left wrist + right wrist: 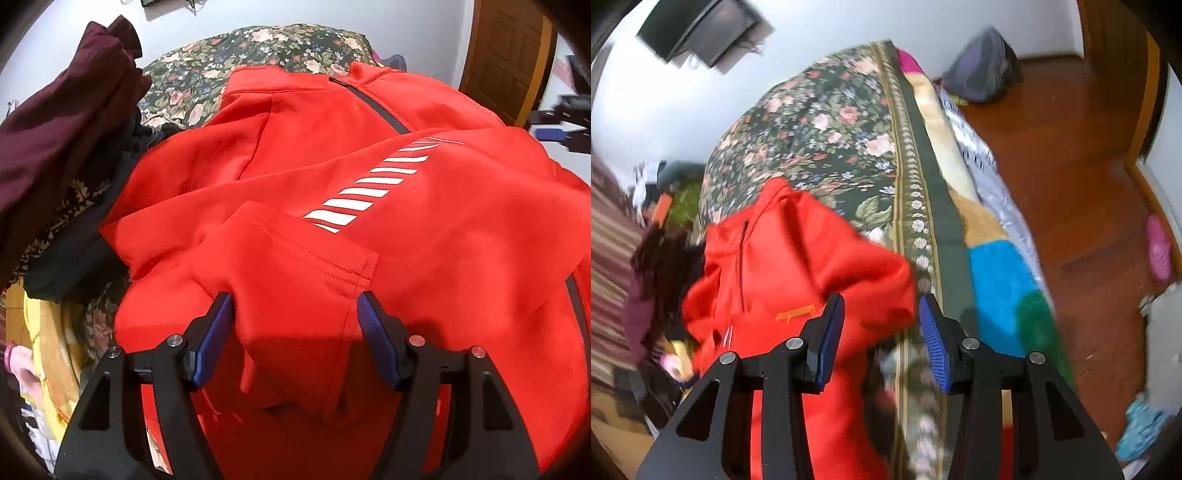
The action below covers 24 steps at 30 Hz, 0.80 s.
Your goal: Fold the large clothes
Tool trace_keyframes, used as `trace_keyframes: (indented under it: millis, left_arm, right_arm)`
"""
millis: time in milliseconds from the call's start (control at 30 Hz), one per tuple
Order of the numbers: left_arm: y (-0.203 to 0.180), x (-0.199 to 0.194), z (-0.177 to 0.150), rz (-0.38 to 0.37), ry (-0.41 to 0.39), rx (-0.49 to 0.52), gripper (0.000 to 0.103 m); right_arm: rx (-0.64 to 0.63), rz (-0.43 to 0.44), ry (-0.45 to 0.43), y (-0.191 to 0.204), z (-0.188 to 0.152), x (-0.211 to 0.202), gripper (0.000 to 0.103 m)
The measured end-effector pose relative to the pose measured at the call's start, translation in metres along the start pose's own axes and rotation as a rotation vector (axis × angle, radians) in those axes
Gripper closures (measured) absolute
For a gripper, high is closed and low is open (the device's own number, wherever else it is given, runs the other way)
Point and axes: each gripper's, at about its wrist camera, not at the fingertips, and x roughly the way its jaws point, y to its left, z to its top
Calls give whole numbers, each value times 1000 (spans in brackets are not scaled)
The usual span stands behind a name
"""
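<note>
Left gripper (295, 310): jaws wide apart, a sleeve cuff (295, 258) lying loose between them, nothing pinched.
Right gripper (882, 314): jaws wide apart at the jacket's right edge; red cloth sits between them, unclamped as far as I can tell.
Jacket (369, 221): red, spread on the floral bedspread (820, 122), collar at the far end.
Long axis: runs straight away from the left gripper.
Nearer: left gripper, I judge; the cuff lies directly ahead of it.
</note>
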Motion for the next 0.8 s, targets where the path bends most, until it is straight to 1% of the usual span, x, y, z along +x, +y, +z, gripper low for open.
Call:
trace_keyframes:
  millis: [100,167,200,233,267,300,367,400,500,567,633,700,767,800]
  left_arm:
    - [3,3,2,8,-8,-21,34]
    - [5,3,3,36,-17,-34,34]
    - [8,4,3,59,-22,-39,34]
    - [11,4,4,83,-23,-45,34]
    - [14,5,4,111,-24,-56,34]
    - [21,5,5,138,-25,-74,34]
    - [34,5,6,170,-24,-112,34]
    - [43,5,7,184,-21,-138,34]
    - [68,-1,7,215,-20,-201,34]
    - [77,-6,7,217,-21,-228,34]
    - [84,-16,5,188,-26,-257,35]
    - [83,-25,3,139,-33,-262,34]
    - [74,-30,3,93,-27,-240,34]
    - [68,-30,3,75,-24,-222,34]
  right_arm:
    - [73,73,62,-12,12,29,64]
    - [85,101,74,-13,17,39,64]
    - [64,108,59,-8,20,41,66]
    - [41,111,48,-6,21,40,77]
    - [0,113,37,1,26,39,85]
    - [-12,113,32,1,28,37,97]
    - [-37,94,-21,4,36,31,97]
    - [-54,57,-56,5,41,26,98]
    - [-62,-28,-124,3,52,16,99]
    - [-92,-70,-131,5,53,11,98]
    - [-140,-91,-131,10,45,1,98]
    - [-154,-77,-113,14,35,-9,98]
    - [-141,-53,-79,12,28,-15,97]
    - [-128,-39,-61,9,21,-20,94]
